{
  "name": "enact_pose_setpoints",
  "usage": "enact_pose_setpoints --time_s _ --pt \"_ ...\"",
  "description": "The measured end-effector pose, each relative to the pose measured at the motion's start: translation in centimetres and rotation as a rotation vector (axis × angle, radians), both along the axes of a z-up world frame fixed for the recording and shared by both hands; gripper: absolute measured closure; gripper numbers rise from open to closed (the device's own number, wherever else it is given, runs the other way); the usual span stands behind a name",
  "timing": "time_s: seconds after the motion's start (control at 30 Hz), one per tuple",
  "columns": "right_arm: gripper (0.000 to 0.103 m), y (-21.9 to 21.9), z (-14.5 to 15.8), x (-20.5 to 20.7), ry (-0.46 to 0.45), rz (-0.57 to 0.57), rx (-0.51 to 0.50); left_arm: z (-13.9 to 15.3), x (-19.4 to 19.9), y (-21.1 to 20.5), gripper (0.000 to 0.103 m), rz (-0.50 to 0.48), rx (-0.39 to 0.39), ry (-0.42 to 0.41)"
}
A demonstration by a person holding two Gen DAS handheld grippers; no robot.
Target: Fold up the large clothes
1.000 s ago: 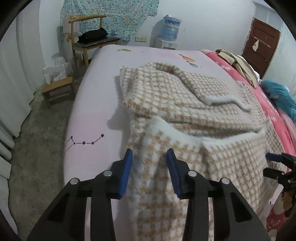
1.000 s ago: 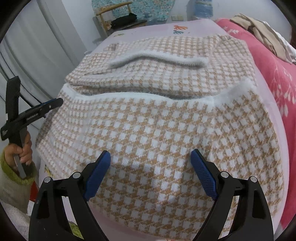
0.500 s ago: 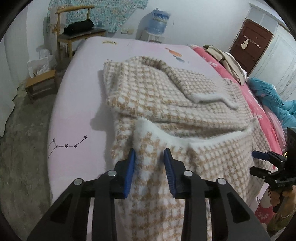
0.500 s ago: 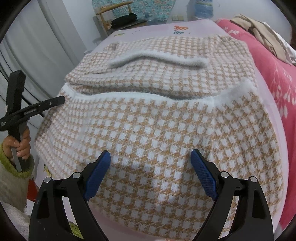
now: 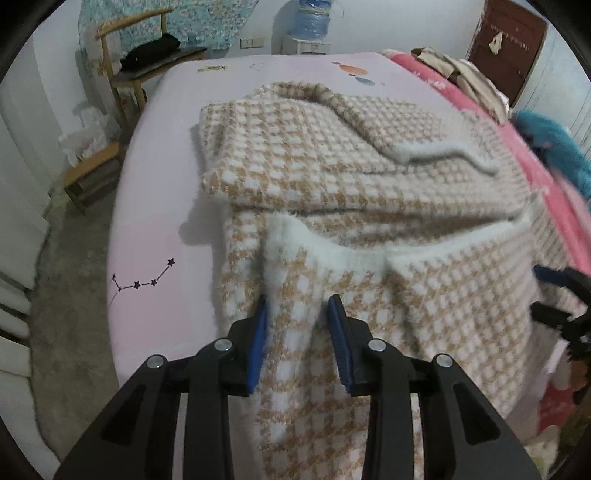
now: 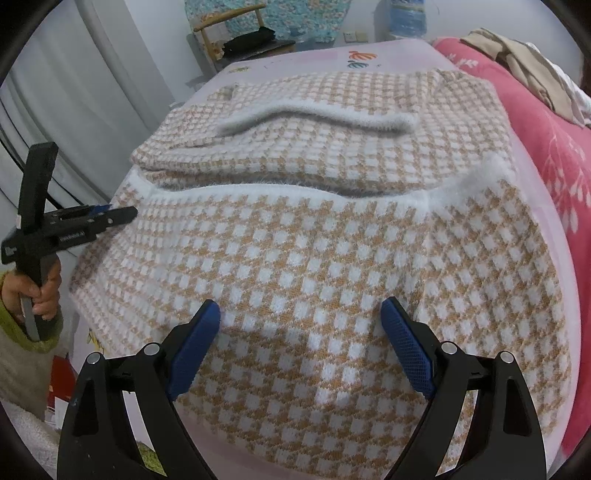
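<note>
A large tan-and-white checked sweater (image 5: 332, 147) with fluffy white trim lies partly folded on the pink bed (image 5: 155, 221). Its lower part is turned up over the body, with the white hem (image 6: 288, 192) running across. My left gripper (image 5: 297, 332) is shut on a raised ridge of the sweater's left edge, with fabric bunched between the blue pads. It also shows in the right wrist view, where a hand holds the left gripper (image 6: 110, 216) at the sweater's left side. My right gripper (image 6: 301, 332) stands open just above the sweater's (image 6: 314, 258) near part, nothing gripped.
A red flowered quilt (image 6: 535, 147) with a heap of clothes (image 6: 524, 62) lies along the bed's right side, beside a blue garment (image 5: 554, 144). A wooden chair (image 5: 147, 62), a low stool (image 5: 92, 173) and a water bottle (image 5: 314, 18) stand beyond the bed.
The left gripper has swung and rolled a little at the sweater's left edge, with the fabric ridge staying between its pads. The right gripper has kept still and open.
</note>
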State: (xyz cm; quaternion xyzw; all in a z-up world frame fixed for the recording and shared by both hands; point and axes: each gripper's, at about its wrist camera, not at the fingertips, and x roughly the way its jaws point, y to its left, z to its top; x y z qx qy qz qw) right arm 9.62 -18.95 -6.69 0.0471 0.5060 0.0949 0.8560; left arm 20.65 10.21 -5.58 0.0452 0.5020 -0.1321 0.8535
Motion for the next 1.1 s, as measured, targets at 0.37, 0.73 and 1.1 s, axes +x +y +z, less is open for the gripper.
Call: enact_pose_setpoints --time_s 0.37,0.73,1.1 --pt "0.024 -8.8 5.4 -1.3 -0.168 -0.189 -0.009 -0.1 -0.4 -0.8 0.070 0.025 0.055 -0.035" --pt "0.050 -13.0 2.6 3.2 -0.092 -0.217 0.079 -0.1 -0.6 -1.1 0.070 0.019 0.091 -0.060" --pt "0.057 -13.2 2.3 0.9 -0.012 -0.159 0.111 -0.1 -0.9 -1.5 0.070 0.021 0.099 -0.063"
